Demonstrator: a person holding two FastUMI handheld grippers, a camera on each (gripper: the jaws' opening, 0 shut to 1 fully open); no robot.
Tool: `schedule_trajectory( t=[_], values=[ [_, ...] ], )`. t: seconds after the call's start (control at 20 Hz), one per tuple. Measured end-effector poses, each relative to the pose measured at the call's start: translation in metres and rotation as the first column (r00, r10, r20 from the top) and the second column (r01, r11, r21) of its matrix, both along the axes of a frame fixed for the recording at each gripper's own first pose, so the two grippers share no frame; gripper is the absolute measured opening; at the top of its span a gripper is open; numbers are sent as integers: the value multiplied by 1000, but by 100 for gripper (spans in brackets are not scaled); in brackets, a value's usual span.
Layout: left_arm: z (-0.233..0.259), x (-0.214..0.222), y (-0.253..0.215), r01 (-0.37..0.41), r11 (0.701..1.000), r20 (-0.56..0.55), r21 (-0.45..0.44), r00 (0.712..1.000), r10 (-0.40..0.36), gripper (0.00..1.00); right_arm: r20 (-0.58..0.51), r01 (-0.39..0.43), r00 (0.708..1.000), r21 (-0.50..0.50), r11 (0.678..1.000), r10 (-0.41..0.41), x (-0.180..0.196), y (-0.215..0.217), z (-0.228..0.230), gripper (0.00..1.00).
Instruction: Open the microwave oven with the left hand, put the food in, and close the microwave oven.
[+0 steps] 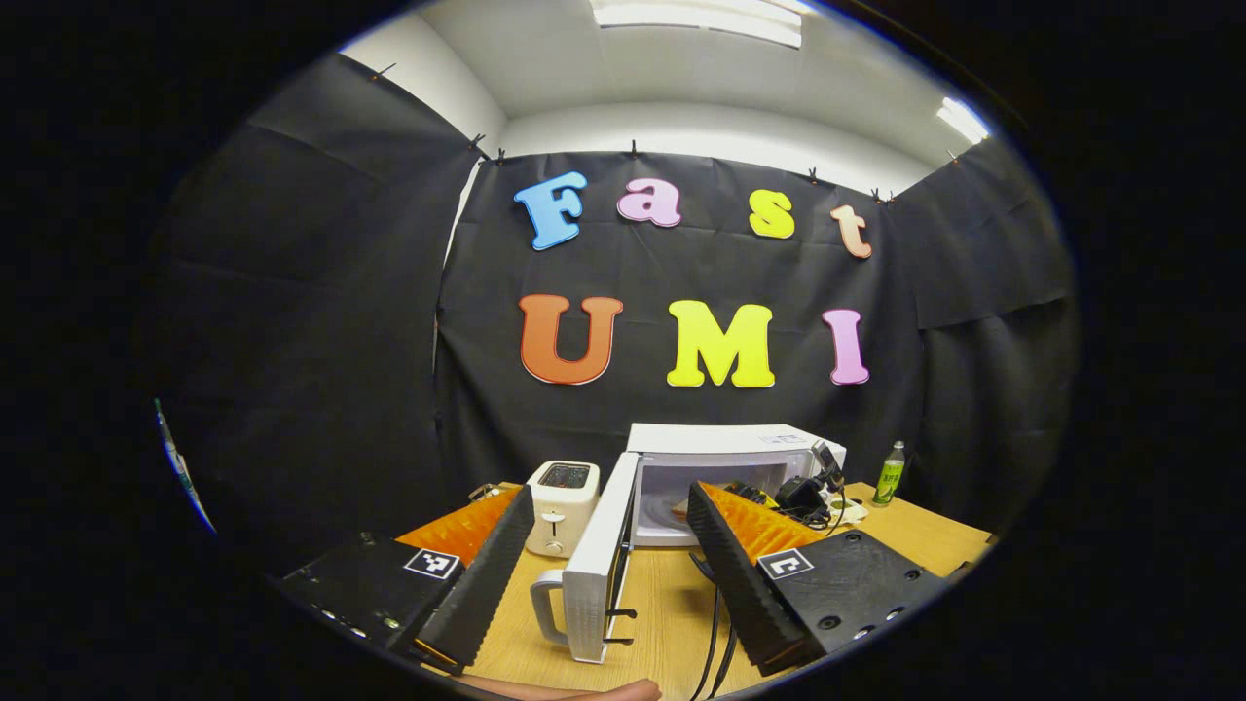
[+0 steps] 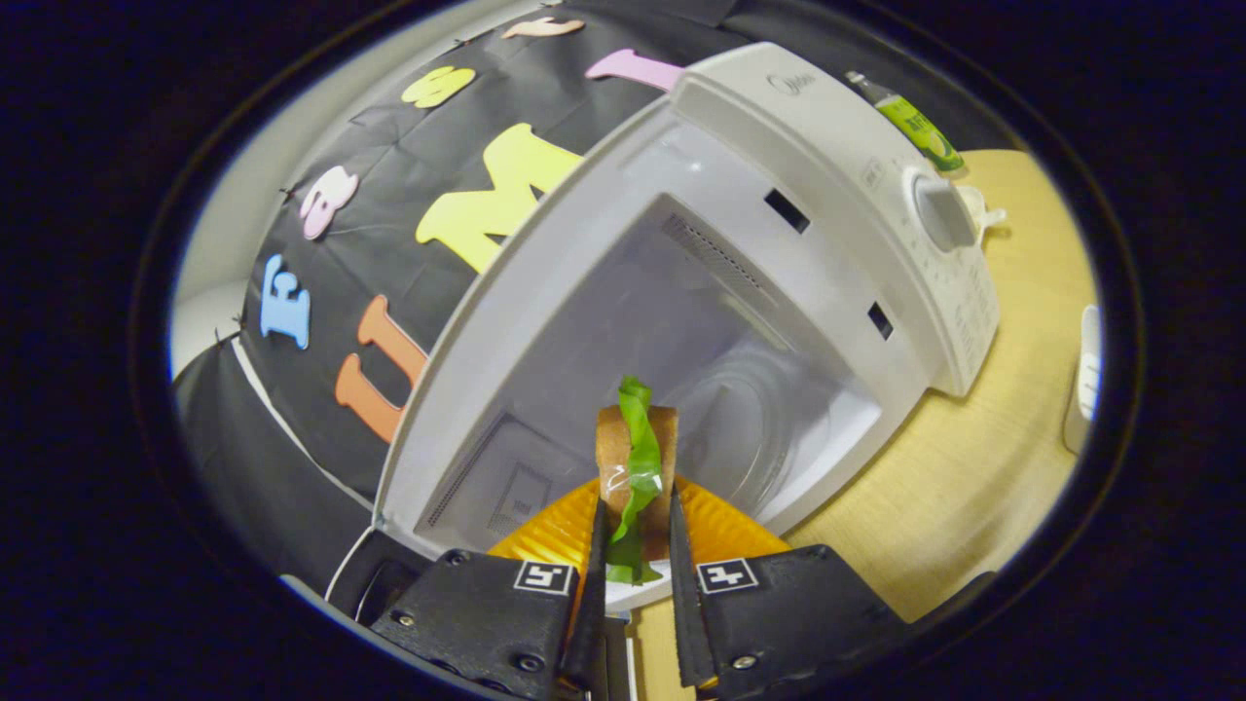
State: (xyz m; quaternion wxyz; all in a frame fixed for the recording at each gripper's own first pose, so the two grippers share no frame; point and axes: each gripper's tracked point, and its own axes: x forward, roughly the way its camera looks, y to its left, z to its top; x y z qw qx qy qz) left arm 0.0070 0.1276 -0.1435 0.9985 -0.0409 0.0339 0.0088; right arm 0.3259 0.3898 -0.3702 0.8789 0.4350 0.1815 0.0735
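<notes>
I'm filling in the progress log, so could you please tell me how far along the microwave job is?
Done: the microwave is open, its door swung wide. In hand: the right tool is shut on the food, a sandwich with a green leaf, held at the mouth of the cavity, not yet set down. The left tool is open, apart from the door. Left: place the food, withdraw, close the door.

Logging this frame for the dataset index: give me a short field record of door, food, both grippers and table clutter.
door: white microwave oven, its door swung open
food: brown sandwich with green leaf, at the cavity mouth
right gripper: shut on the sandwich
left gripper: open, holding nothing, door handle between its fingers
clutter: white toaster, green bottle on wooden table
</notes>
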Motion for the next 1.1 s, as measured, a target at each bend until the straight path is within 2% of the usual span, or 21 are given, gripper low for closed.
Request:
schedule_trajectory(
  t=[0.05, 0.15, 0.2, 0.25, 0.3, 0.35, 0.4, 0.45, 0.6, 0.65, 0.7, 0.75, 0.8, 0.85, 0.9, 0.95, 1.0, 1.05, 1.1],
  values=[
    [-2, 1, 0, 1, 1000, -5, 4, 1000, -1, 95, -9, 14, 1000, -1, 1000, -14, 9, -2, -7, 33],
    [-5, 3, 3, 1, 1000, -6, 19, 1000, -1, 95, -30, 39, 999, -38, 999, -40, 21, -9, -22, 35],
    [-6, 4, 6, -4, 1000, -3, 19, 1000, 4, 95, -41, 28, 999, -58, 998, -30, 22, -8, -30, 35],
    [-8, 6, 6, 0, 1000, -6, 16, 1000, 0, 95, -49, 23, 998, -84, 996, -27, 23, -9, -37, 28],
    [-10, 7, 4, 4, 1000, -8, 13, 1000, -4, 95, -47, 23, 998, -99, 995, -28, 23, -9, -41, 28],
    [-11, 8, 4, 4, 1000, -8, 11, 1000, -4, 95, -35, 25, 999, -113, 993, -29, 25, -11, -42, 35],
    [-12, 9, 5, 3, 1000, -10, 10, 1000, -3, 95, -21, 29, 999, -136, 990, -32, 27, -13, -43, 29],
    [-13, 10, 6, 1, 1000, -11, 11, 1000, -1, 95, -5, 26, 1000, -170, 985, -27, 29, -14, -43, 35],
    [-16, 11, 10, -21, 1000, -13, 22, 1000, 21, 95, 47, 16, 999, -285, 958, -3, 31, -13, -42, 37],
    [-14, 10, 12, -29, 999, -11, 24, 1000, 29, 95, 55, 19, 998, -315, 949, -2, 32, -14, -42, 43],
    [-14, 9, 12, -33, 999, -8, 25, 999, 33, 95, 63, 28, 998, -355, 934, -6, 32, -17, -43, 34],
    [-13, 9, 13, -36, 999, -5, 24, 999, 36, 95, 63, 37, 998, -402, 915, -13, 33, -20, -44, 44],
    [-14, 9, 14, -35, 999, -8, 24, 999, 36, 95, 72, 66, 997, -461, 885, -37, 32, -29, -41, 48],
    [-13, 8, 14, -35, 999, -9, 25, 999, 35, 95, 80, 93, 995, -542, 835, -59, 35, -38, -42, 63],
    [-15, 7, 15, -37, 999, -12, 29, 999, 37, 95, 84, 99, 995, -604, 791, -60, 32, -41, -43, 64],
    [-17, 6, 17, -47, 998, -19, 37, 999, 48, 95, 91, 89, 995, -640, 764, -39, 31, -40, -40, 86],
    [-19, 5, 21, -63, 997, -23, 53, 998, 65, 95, 103, 90, 994, -666, 741, -28, 30, -41, -39, 79],
    [-21, 4, 24, -74, 995, -20, 72, 997, 76, 95, 110, 86, 994, -679, 729, -16, 28, -41, -36, 89],
    [-23, 3, 25, -83, 993, -23, 89, 996, 86, 95, 105, 73, 995, -686, 724, -1, 26, -41, -36, 90]
  ],
)
